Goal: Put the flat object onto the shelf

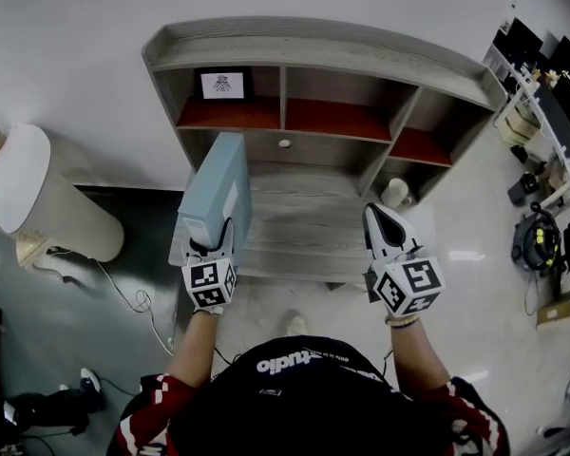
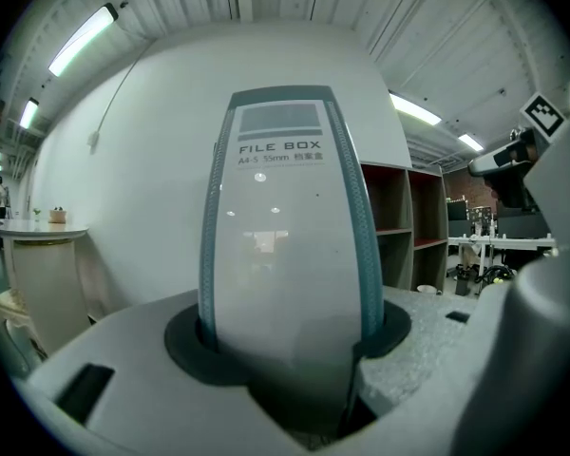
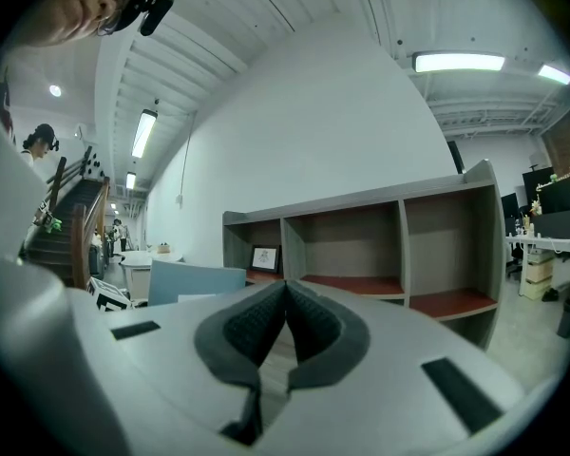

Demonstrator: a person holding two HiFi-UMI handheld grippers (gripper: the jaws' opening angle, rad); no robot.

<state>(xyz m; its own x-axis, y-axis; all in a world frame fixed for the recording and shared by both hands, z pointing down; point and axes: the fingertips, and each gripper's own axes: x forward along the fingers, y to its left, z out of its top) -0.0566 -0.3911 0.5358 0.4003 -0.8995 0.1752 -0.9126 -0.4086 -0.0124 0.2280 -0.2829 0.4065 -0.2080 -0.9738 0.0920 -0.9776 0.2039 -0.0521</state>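
A pale blue file box [image 1: 216, 193] stands on its edge over the left of the shelf unit's low wooden ledge [image 1: 304, 226], with my left gripper [image 1: 212, 245] shut on its near end. In the left gripper view its spine [image 2: 283, 226], printed FILE BOX, rises between the jaws of that gripper [image 2: 290, 350]. The grey shelf unit [image 1: 323, 50] has red-floored compartments. My right gripper [image 1: 378, 215] hovers over the ledge's right side, shut and empty. Its pads [image 3: 266, 326] meet at the tips, facing the shelf unit [image 3: 361, 207].
A small framed picture [image 1: 222, 85] stands in the left compartment. A white cup [image 1: 395, 192] sits by the shelf's right leg. A round white table [image 1: 28, 188] is at the left, with cables on the floor [image 1: 133, 297]. Cluttered desks [image 1: 551, 112] line the right.
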